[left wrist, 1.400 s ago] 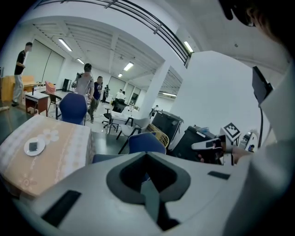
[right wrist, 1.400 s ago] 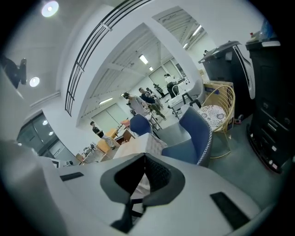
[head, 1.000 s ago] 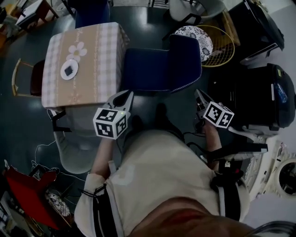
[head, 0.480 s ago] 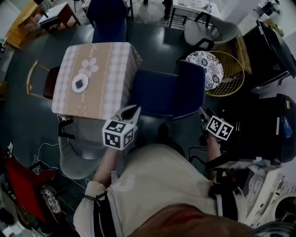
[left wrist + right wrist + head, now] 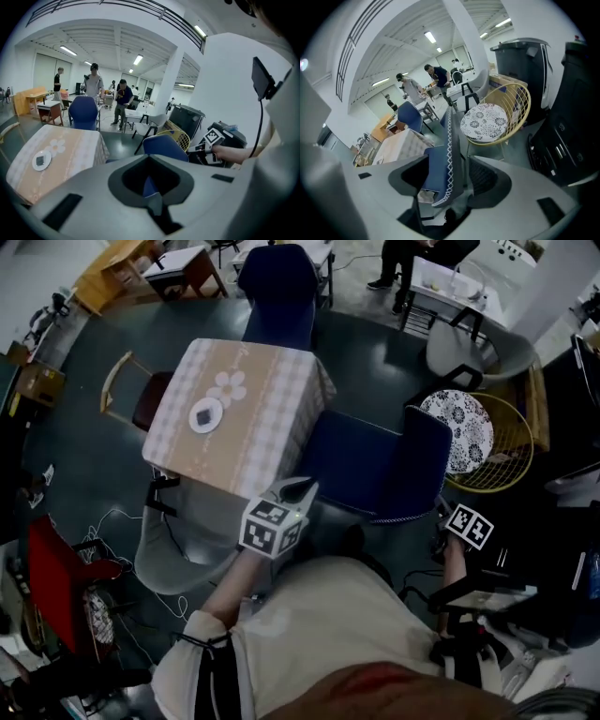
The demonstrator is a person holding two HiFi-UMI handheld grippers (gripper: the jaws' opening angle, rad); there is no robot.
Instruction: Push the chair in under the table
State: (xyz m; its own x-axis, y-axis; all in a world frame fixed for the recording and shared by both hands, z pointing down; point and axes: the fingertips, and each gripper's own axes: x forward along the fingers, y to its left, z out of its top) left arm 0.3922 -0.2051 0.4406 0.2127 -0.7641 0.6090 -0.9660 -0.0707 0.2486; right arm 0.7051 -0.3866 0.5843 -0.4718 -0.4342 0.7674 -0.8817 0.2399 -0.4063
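Observation:
The blue chair (image 5: 370,465) stands pulled out from the right side of the table (image 5: 239,418), which has a checked cloth; the chair's backrest (image 5: 419,460) faces away from the table. My left gripper (image 5: 298,491) is shut and empty, over the seat's near corner by the table's edge. In the left gripper view, the chair (image 5: 161,146) and table (image 5: 51,150) lie ahead of the shut left gripper (image 5: 152,199). My right gripper (image 5: 441,514) is at the backrest's outer corner. Its jaws have just been opening. The backrest's trimmed edge (image 5: 449,150) stands in the gap of the right gripper (image 5: 452,171), unpressed.
A yellow wire chair with a patterned cushion (image 5: 469,432) stands right behind the blue chair. A grey chair (image 5: 178,545) sits at the table's near side, a second blue chair (image 5: 277,287) at its far side and a wooden one (image 5: 136,399) at its left. Black bins (image 5: 520,61) line the right; people stand far back.
My right gripper has dropped lower and come in against the outer corner of the chair's backrest. The left gripper has drifted toward the seat and table corner, still shut.

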